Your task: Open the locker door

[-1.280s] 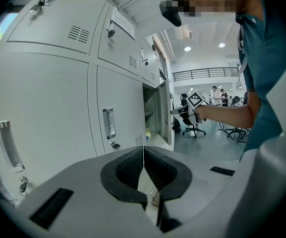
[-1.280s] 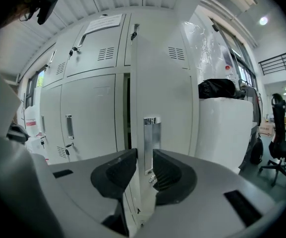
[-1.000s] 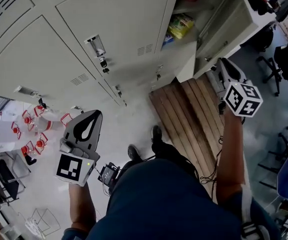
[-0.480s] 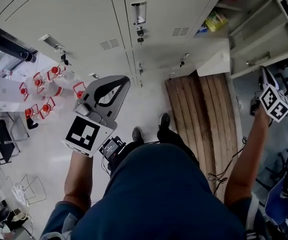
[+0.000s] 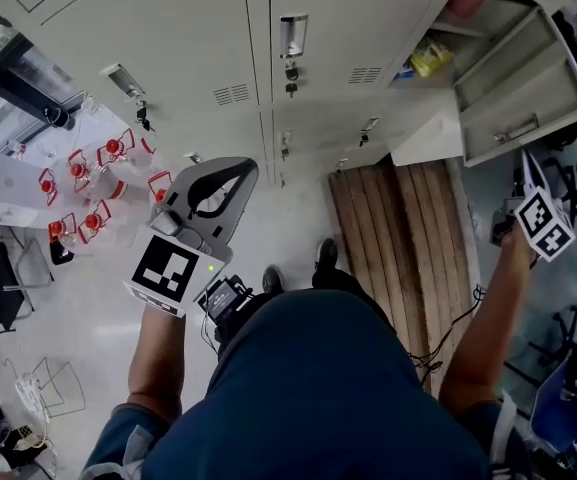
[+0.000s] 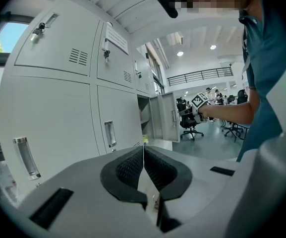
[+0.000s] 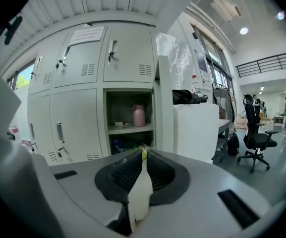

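The grey lockers (image 5: 268, 78) fill the top of the head view. One locker at the upper right stands open, its door (image 5: 528, 93) swung out wide. The same door (image 6: 166, 120) shows far off in the left gripper view. Inside the open compartment (image 7: 130, 120) are a pink bottle (image 7: 139, 115) and a yellow packet (image 5: 428, 56). My right gripper (image 5: 528, 168) hangs to the right of the door and touches nothing. Its jaws are closing to a thin gap with nothing between them (image 7: 143, 151). My left gripper (image 5: 240, 173) is shut and empty, held low before the closed lockers (image 6: 143, 148).
A wooden pallet (image 5: 408, 238) lies on the floor below the open locker. Red-and-white items (image 5: 88, 188) stand on the floor at the left. A closed locker's handle (image 5: 290, 36) is above my left gripper. An office chair (image 7: 254, 133) stands at the right.
My right gripper has drawn away from the door's edge, out to the right. My left gripper has risen toward the closed lockers. The head view has swung, so more lockers show.
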A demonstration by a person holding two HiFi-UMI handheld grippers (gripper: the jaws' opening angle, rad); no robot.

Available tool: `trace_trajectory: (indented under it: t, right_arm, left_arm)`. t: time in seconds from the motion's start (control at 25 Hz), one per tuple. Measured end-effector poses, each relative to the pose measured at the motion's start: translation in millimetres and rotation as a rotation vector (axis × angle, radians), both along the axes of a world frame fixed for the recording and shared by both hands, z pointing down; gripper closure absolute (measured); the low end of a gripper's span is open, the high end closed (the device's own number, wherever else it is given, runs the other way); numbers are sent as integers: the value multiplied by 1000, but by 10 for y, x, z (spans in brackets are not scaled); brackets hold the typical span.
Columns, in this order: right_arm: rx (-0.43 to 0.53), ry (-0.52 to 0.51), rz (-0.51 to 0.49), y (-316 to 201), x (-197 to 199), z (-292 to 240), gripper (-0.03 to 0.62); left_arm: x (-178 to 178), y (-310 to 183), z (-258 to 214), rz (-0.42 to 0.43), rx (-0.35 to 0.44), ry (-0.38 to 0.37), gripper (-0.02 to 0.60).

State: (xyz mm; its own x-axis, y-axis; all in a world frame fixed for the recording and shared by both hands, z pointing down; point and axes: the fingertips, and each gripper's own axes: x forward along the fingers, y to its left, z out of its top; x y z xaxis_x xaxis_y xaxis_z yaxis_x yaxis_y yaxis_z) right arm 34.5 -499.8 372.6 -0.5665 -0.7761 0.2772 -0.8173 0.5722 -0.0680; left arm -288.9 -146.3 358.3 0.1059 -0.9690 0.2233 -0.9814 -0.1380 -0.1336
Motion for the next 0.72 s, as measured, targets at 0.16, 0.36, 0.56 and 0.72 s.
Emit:
trace_trajectory:
  t: [0.16,0.36,0.56,0.72]
  right_arm:
    - [53,-47,-63,353,-137,-333,539]
    - [122,-85,-144,796,-292,-756,539]
    - [164,-117,-218,1212,-415,-1066,542]
    - [195,-143,-286,1507,-528,-1260,546]
  left_arm:
    - [12,82,-51,3,16,-1,563]
    - [59,147,-96,28,31,3,563]
    - [78,221,-151,39,44,9,563]
    - [83,266,-167,49,49,10,563]
